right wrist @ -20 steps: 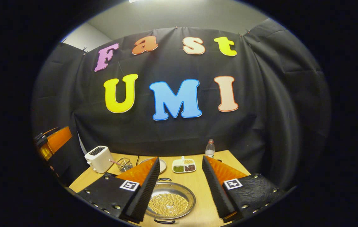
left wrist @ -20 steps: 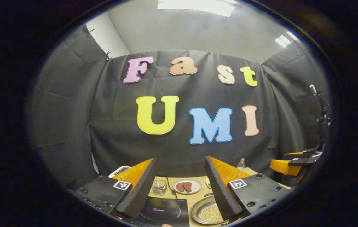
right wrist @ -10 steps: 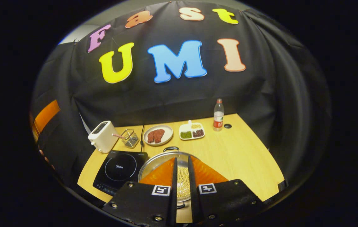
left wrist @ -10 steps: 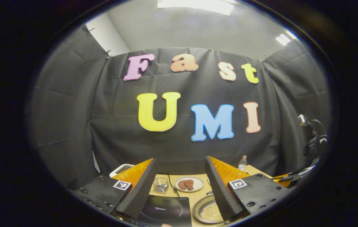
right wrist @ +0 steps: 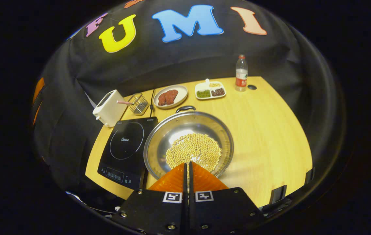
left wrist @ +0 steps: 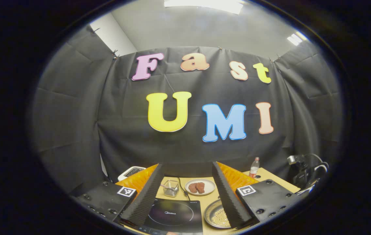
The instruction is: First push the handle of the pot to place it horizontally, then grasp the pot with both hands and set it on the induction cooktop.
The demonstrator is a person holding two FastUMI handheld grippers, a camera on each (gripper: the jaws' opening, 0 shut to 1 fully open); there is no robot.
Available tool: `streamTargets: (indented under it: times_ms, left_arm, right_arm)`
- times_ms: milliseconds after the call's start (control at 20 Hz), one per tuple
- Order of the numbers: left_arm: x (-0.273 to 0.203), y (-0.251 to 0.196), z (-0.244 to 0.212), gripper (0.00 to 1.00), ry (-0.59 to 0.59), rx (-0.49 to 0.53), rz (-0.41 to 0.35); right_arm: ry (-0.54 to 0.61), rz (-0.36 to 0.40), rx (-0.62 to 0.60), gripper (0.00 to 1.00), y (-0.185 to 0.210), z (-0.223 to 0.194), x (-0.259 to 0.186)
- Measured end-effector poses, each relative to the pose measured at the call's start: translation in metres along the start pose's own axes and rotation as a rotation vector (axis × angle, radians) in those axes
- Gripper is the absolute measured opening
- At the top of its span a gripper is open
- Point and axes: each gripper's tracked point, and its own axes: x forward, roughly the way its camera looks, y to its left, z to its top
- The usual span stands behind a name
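Right tongs (right wrist: 187, 166) closed, tilted down over pot (right wrist: 188, 143); left tongs (left wrist: 185, 192) wide, level.

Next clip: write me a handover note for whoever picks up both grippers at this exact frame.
Left gripper: open, holding nothing, raised above the table's near edge, aimed at the cooktop.
Right gripper: fingers together with nothing between them, above the near rim of the pot.
Pot: on the table, right beside the cooktop, beans inside. One handle points to the far side; the near one is hidden under the gripper.
Done: nothing visible yet; pot not on the cooktop.
Left: push the handle round to horizontal, grip the pot with both grippers, set it on the cooktop.
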Motion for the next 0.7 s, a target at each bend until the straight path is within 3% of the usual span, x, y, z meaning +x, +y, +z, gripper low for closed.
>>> streamTargets:
  times_ms: [200, 700]
  left_arm:
    - [-0.004, 0.009, -0.002, 0.95, 0.006, 0.004, 0.024]
    - [-0.013, 0.023, -0.004, 0.95, 0.026, 0.011, 0.060]
  right_arm:
    - [0.122, 0.038, 0.033, 0.01, 0.010, -0.034, 0.022]
    - [0.288, 0.133, 0.013, 0.01, 0.046, -0.079, 0.047]
